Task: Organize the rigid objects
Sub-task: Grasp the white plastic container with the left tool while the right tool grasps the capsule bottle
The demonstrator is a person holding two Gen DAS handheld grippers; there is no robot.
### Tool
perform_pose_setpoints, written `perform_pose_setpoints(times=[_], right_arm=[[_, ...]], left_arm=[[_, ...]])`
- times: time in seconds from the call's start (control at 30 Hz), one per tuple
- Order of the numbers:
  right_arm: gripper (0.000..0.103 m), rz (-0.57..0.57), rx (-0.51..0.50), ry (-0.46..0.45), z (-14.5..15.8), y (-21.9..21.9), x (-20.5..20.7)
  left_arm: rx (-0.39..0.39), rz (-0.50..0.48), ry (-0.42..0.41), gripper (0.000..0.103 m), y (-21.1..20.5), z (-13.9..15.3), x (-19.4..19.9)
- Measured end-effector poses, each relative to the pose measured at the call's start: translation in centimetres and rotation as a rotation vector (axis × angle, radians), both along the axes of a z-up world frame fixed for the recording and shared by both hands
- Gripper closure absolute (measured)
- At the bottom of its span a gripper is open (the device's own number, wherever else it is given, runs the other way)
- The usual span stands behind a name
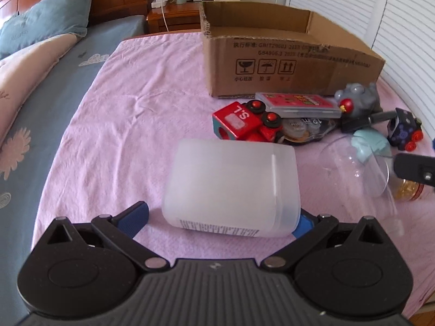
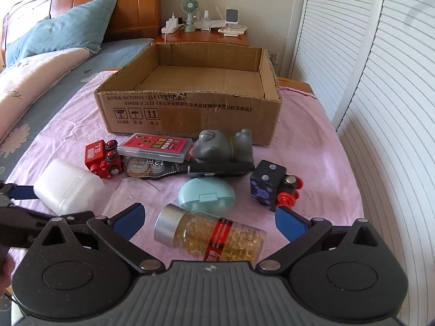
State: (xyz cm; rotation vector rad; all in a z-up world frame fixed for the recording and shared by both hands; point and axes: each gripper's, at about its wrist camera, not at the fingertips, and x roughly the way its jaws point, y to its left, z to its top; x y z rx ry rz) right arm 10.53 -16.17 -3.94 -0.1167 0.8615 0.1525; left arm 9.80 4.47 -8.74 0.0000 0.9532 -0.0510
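A frosted white plastic container (image 1: 231,187) lies on its side on the pink cloth, between the open fingers of my left gripper (image 1: 220,217); it also shows in the right wrist view (image 2: 68,187). My right gripper (image 2: 209,222) is open around a pill bottle (image 2: 209,236) with gold capsules and a silver cap. An open cardboard box (image 2: 190,114) stands behind, empty inside. In front of it lie a red toy train (image 2: 102,157), a red card case (image 2: 155,145), a grey figurine (image 2: 223,146), a tape dispenser (image 2: 144,167), a teal case (image 2: 206,197), a dark blue toy train (image 2: 272,187) and a clear cup (image 2: 130,193).
The pink cloth (image 1: 130,114) covers a table beside a bed with blue pillows (image 2: 65,30). A nightstand (image 2: 201,36) with a fan and chargers stands behind the box. White louvred doors (image 2: 380,108) run along the right side.
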Motion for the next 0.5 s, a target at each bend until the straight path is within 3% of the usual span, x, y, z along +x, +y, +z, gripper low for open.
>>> perform_pose_setpoints(times=[0.2, 0.5], right_arm=[[0.000, -0.021, -0.039, 0.014, -1.3, 0.3, 0.6], [0.000, -0.046, -0.053, 0.034, -2.0, -2.6, -1.7]], left_arm=[[0.000, -0.009, -0.019, 0.000, 0.1, -0.1, -0.3], [0.000, -0.004, -0.031, 0.000, 0.1, 0.0, -0.7]])
